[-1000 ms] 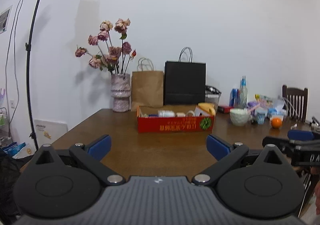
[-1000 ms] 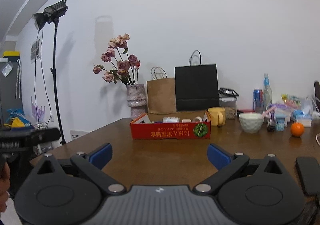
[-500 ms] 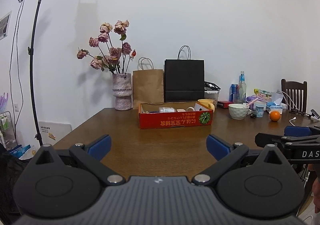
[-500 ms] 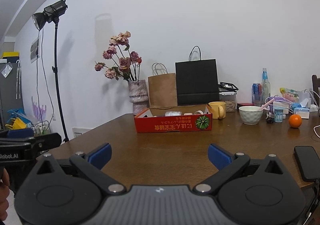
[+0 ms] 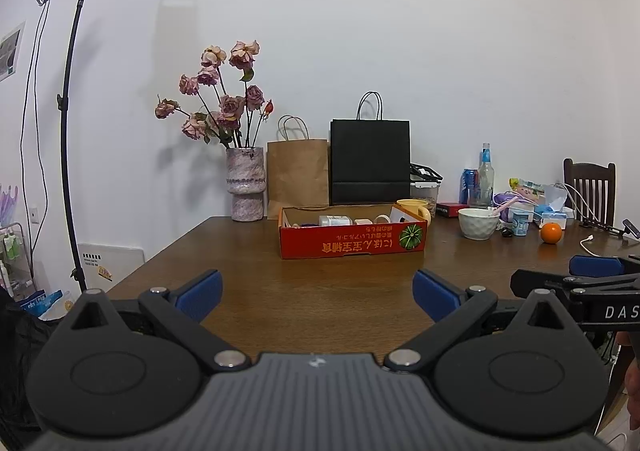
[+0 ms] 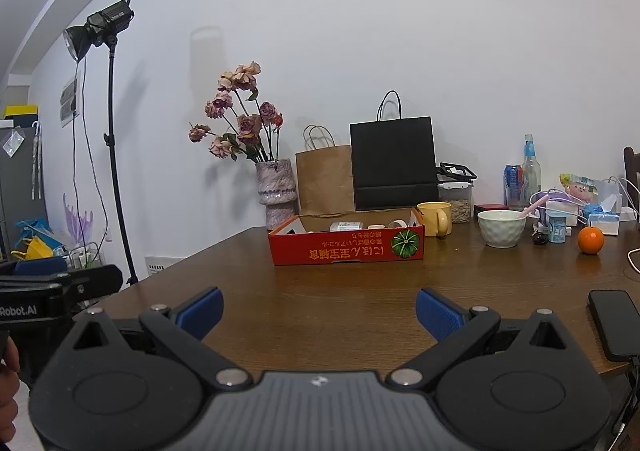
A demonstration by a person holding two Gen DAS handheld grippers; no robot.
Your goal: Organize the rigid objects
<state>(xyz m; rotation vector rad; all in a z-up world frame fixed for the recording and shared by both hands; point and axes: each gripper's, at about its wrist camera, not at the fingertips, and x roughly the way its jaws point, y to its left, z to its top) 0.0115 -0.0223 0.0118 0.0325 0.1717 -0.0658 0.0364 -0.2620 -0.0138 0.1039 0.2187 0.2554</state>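
A red cardboard box [image 5: 352,241] with a pumpkin picture stands mid-table and holds several small items; it also shows in the right wrist view [image 6: 347,245]. A yellow mug [image 6: 435,217], a white bowl [image 6: 501,227] and an orange [image 6: 590,239] sit to its right. My left gripper [image 5: 317,293] is open and empty, hovering over the table's near edge, well short of the box. My right gripper [image 6: 319,309] is open and empty, also near the front edge. Each gripper shows at the side of the other's view.
A wooden table [image 5: 280,291] carries a vase of dried roses [image 5: 245,187], a brown paper bag [image 5: 297,171] and a black bag [image 5: 370,161] at the back. Bottles and clutter [image 6: 560,207] fill the right. A black phone [image 6: 614,323] lies front right. A light stand [image 5: 72,131] stands left.
Both grippers have pulled back and lowered slightly from the table; the box looks a little farther and flatter. Both stay open and empty.
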